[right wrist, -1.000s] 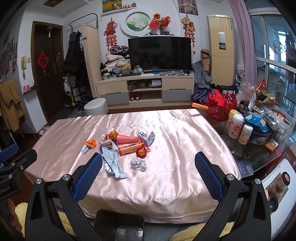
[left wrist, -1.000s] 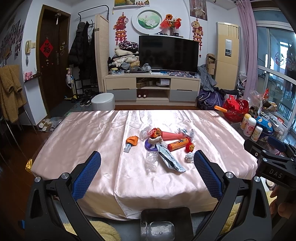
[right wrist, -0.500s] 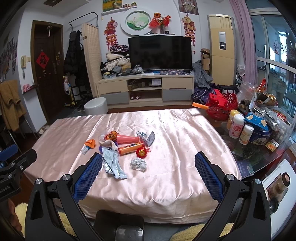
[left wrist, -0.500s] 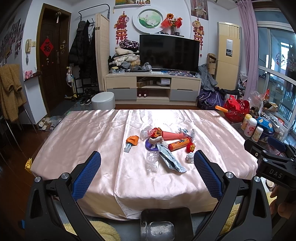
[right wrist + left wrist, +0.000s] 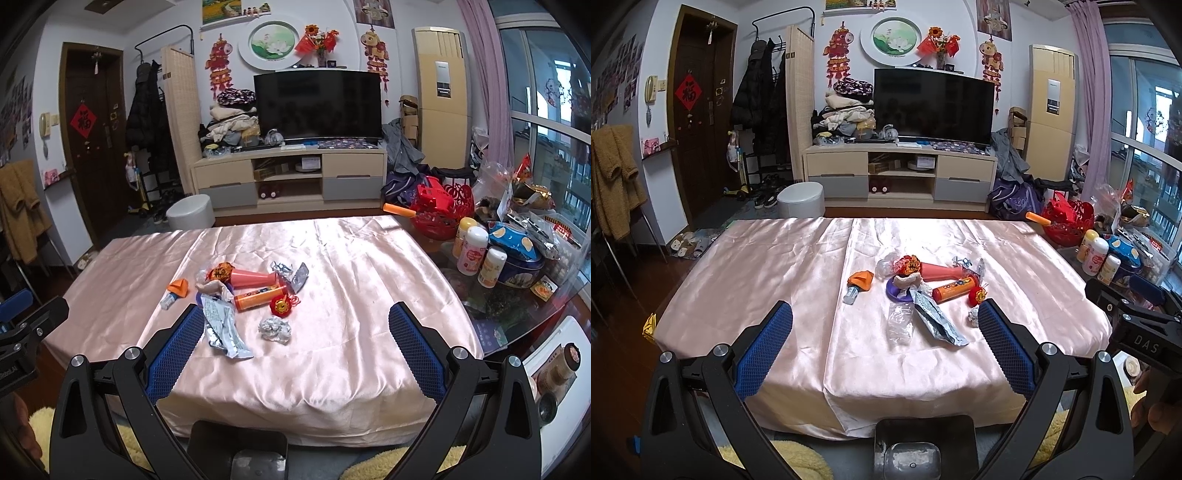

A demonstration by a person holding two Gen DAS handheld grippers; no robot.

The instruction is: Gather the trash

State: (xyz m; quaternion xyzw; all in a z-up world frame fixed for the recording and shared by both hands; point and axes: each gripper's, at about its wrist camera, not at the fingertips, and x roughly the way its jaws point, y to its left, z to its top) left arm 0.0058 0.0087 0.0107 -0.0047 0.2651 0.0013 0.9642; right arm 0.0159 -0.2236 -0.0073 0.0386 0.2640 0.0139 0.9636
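A pile of trash lies in the middle of the pink satin tablecloth (image 5: 775, 266): an orange tube (image 5: 955, 289), a pink cone (image 5: 938, 270), a silver foil wrapper (image 5: 936, 321), a clear plastic bag (image 5: 900, 325), an orange wrapper (image 5: 862, 279) and a crumpled foil ball (image 5: 275, 329). My left gripper (image 5: 884, 319) is open and empty, held back at the table's near edge. My right gripper (image 5: 295, 321) is open and empty, also at the near edge, to the right of the left one.
Bottles (image 5: 472, 251) and a blue tin (image 5: 521, 258) crowd a glass side table at the right, beside a red basket (image 5: 439, 210). A TV stand (image 5: 901, 177) and a grey stool (image 5: 800, 199) stand beyond the table. Yellow fluffy rug (image 5: 798, 461) lies below.
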